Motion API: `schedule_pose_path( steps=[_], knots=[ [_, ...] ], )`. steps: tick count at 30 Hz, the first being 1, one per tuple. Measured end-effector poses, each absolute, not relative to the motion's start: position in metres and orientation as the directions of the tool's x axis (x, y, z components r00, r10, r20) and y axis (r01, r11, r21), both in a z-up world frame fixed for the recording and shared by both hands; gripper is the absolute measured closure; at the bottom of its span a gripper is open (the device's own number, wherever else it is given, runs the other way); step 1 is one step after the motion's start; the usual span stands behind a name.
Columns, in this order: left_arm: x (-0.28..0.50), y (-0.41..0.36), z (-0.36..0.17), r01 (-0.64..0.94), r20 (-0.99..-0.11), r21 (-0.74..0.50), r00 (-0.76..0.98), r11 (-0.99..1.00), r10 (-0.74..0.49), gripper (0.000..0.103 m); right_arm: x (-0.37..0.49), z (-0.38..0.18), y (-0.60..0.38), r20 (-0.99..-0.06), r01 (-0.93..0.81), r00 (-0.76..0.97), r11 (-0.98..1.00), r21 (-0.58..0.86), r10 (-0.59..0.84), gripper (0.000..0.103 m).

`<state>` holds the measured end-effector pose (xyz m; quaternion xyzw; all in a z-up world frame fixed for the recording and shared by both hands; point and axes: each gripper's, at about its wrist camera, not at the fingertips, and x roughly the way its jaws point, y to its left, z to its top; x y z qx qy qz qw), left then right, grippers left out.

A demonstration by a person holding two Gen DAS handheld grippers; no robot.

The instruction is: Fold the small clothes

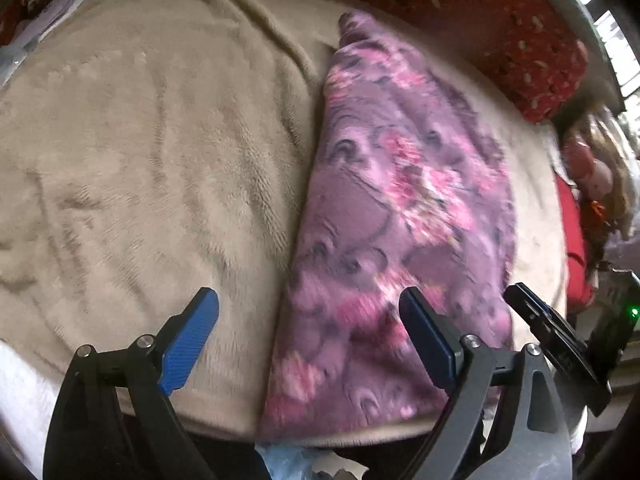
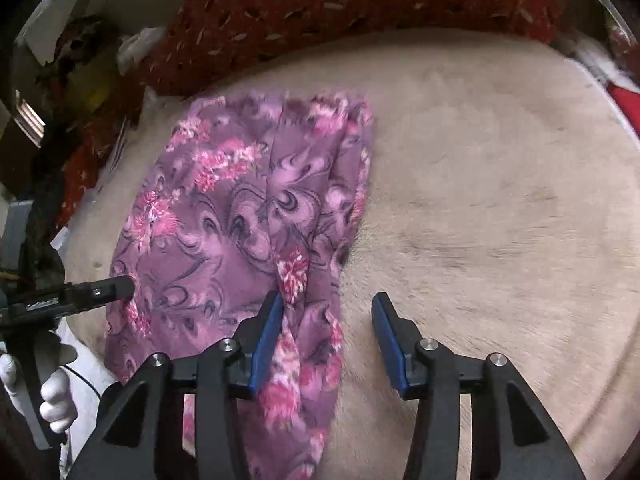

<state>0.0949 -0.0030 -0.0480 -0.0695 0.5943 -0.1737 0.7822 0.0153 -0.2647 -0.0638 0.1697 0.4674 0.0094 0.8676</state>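
Left gripper (image 1: 308, 320) stands open over the cream plush blanket (image 1: 140, 140), its right finger above the near left edge of the purple floral fleece garment (image 1: 400, 200). The garment lies flat, running toward twelve o'clock. Right gripper (image 2: 324, 308) is open too, straddling the near right edge, apparently placed to pinch it for folding.

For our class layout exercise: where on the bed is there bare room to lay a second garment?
Free: the beige fleece blanket left of the purple floral fleece garment, and the stretch on its other side, bordered by the red patterned cushion. Crowded: the near edge by both open tools.
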Motion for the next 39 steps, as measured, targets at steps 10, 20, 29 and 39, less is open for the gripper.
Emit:
schedule_pose_path(
  steps=[10, 20, 29, 39],
  knots=[
    [0.052, 0.01, -0.065, 0.209, -0.937, -0.21, 0.236, 0.955, -0.258, 0.01, -0.027, -0.07, -0.242, -0.865, 0.093, 0.502, 0.992, 0.089, 0.031, 0.021],
    [-0.002, 0.038, -0.011, 0.234, -0.854, -0.073, 0.488, 0.969, -0.182, 0.01, -0.063, 0.013, -0.229, -0.807, -0.044, 0.57, 0.974, -0.222, -0.159, 0.017],
    [-0.009, 0.019, -0.015, 0.224, -0.836, -0.034, 0.528, 0.974, -0.151, 0.01, -0.099, 0.005, -0.227, -0.679, -0.007, 0.668, 0.909, -0.416, -0.305, 0.006],
    [-0.029, 0.006, -0.022, 0.258, -0.844, -0.031, 0.511, 0.966, -0.164, 0.01, -0.105, -0.01, -0.204, -0.723, 0.041, 0.676, 0.986, -0.159, -0.145, 0.006]
  ],
)
